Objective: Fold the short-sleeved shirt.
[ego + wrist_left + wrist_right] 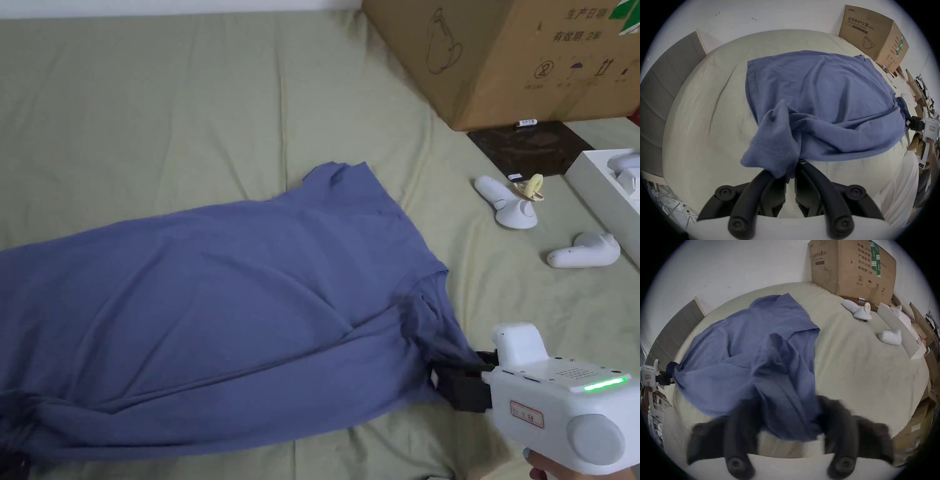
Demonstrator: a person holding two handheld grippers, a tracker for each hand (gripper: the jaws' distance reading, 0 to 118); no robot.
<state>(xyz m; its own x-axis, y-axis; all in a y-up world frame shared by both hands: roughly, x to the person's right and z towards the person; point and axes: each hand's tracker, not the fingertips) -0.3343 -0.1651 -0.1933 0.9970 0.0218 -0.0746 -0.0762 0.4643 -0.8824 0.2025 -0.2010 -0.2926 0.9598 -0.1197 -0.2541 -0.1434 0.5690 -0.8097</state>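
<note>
On the bed (pixel 187 94), shirt (pixel 219 294) stretched left-right between clamped left hand-held gripper (pixel 790 174) and, seemingly, right (pixel 459 381).

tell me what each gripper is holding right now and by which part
Both hold the blue shirt. The left gripper pinches a bunched hem corner; the right gripper grips bunched cloth at the sleeve end, though its jaws are blurred in its own view.
</note>
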